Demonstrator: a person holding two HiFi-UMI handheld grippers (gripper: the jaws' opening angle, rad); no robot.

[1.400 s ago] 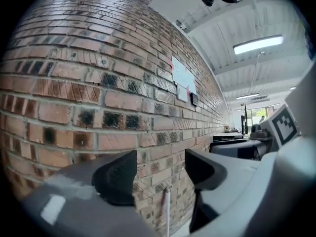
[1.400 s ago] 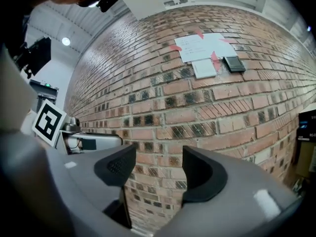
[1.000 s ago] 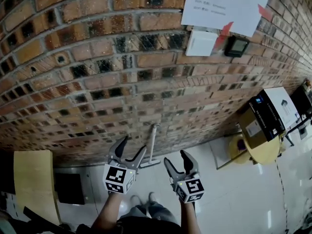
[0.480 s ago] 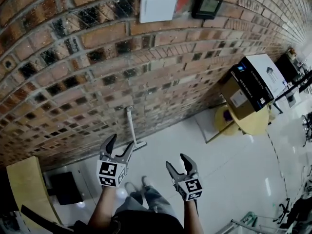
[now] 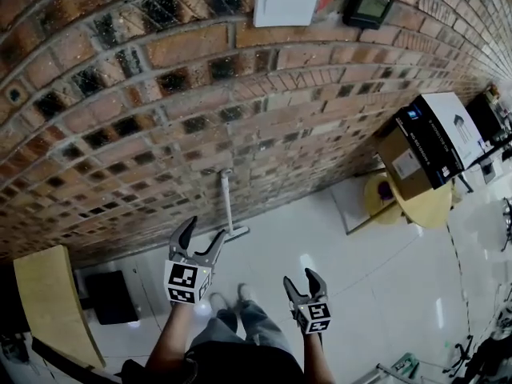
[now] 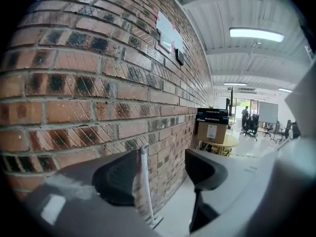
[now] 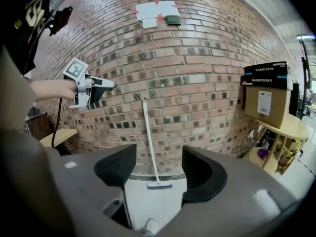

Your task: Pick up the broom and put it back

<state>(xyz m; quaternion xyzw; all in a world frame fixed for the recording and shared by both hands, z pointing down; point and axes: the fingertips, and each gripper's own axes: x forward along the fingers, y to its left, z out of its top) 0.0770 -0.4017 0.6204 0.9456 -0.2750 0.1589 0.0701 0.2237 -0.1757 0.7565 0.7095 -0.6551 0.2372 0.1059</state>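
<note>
Against a brick wall point(image 5: 160, 94), a white broom point(image 5: 228, 206) leans on the glossy pale floor point(image 5: 344, 270), boxes point(image 5: 432, 142) stacked on a round counter point(image 5: 428, 206) nearby. Left hand-held gripper point(image 5: 206, 229) and right hand-held gripper point(image 5: 298, 277) hang short of it, jaws apart, empty.

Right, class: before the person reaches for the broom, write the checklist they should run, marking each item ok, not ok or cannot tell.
1. Broom located, leaning upright on the brick wall with its head on the floor: ok.
2. Left gripper open, fingers apart, holding nothing: ok.
3. Right gripper open and empty: ok.
4. Handle seen through the gap in the left gripper view: ok.
5. A gripper touching the handle: not ok, both are short of it.
6. How firmly the broom rests on the wall: cannot tell.
</note>
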